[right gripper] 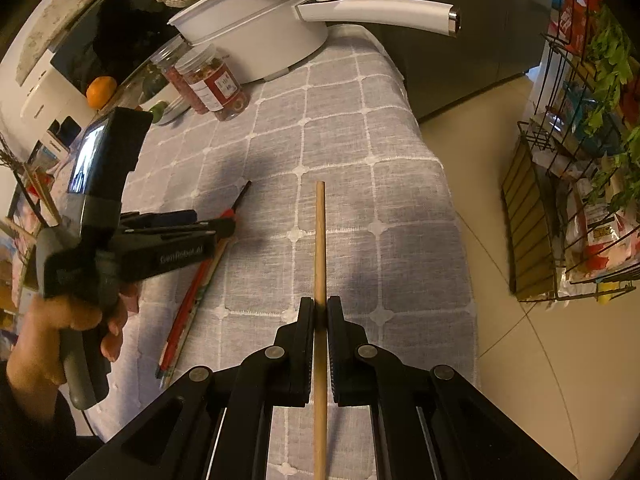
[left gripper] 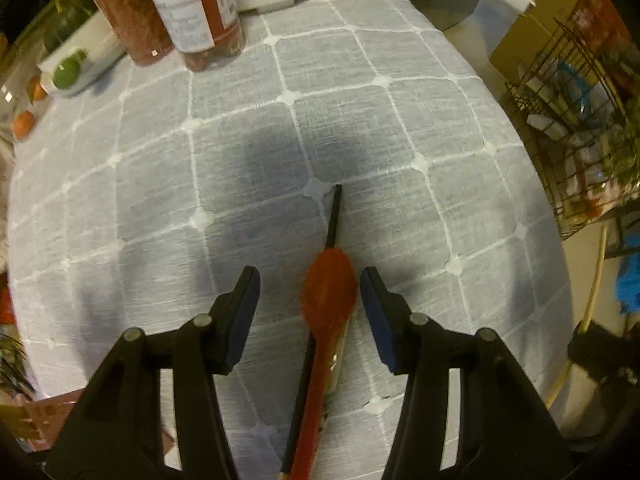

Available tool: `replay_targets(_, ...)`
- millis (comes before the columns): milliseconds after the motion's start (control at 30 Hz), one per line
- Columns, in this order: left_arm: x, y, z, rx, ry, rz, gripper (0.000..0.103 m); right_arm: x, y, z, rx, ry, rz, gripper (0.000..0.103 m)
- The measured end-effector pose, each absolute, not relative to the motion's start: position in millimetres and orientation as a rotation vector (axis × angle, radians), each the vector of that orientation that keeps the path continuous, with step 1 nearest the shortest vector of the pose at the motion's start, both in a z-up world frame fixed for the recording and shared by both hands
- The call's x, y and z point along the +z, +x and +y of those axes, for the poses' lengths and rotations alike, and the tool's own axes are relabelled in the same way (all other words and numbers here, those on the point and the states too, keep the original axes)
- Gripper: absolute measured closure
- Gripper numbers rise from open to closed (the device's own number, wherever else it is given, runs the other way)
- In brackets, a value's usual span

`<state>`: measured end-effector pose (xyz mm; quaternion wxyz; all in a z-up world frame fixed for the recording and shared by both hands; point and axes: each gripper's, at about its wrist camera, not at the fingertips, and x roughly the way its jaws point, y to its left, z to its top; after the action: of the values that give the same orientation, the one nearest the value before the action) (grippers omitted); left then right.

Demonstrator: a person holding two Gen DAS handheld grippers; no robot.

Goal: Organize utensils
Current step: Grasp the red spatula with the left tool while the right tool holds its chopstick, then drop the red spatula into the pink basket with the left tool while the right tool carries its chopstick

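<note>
Between the left tongs point(left gripper: 310, 280), half open and pointing steeply down at the worktop point(left gripper: 400, 140), lies a red spoon point(left gripper: 328, 292), its bowl right in the gap with neither pad touching it, so nothing is gripped on that side yet. Beside the spoon runs a thin black stick point(left gripper: 334, 216), its tip poking out just beyond the tongs, and something pale sits under the spoon handle, too hidden to name. Over on the right, the right tongs point(right gripper: 320, 308) are clamped shut on a wooden chopstick point(right gripper: 320, 240), which is off the cloth and sticks straight out ahead of the pads. From that side you can see the left tongs point(right gripper: 224, 224) in a person's hand point(right gripper: 72, 332), poised over the little bundle of utensils near the worktop's near edge. Well beyond both tongs stand two jars point(right gripper: 208, 80) and a white pot point(right gripper: 256, 28), untouched. My read: the job is early to midway, with one chopstick in hand and the spoon and its neighbours still loose on the cloth. No holder or tray shows in either view, so where they end up I cannot tell.
</note>
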<state>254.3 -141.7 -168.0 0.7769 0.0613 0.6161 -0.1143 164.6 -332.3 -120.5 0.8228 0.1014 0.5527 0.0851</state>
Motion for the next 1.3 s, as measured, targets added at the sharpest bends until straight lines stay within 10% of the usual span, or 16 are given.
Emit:
replay_targets(167,-172,258,-135,-0.254,0.058,1.364,0.074,-120,166,-332,0.183,0.221,1.175,0.097)
replay_targets(1300,-4,90,-56,-0.410,-0.060,0.735,0.074,-18,100,-283,0.242,0.146,0.839,0.097)
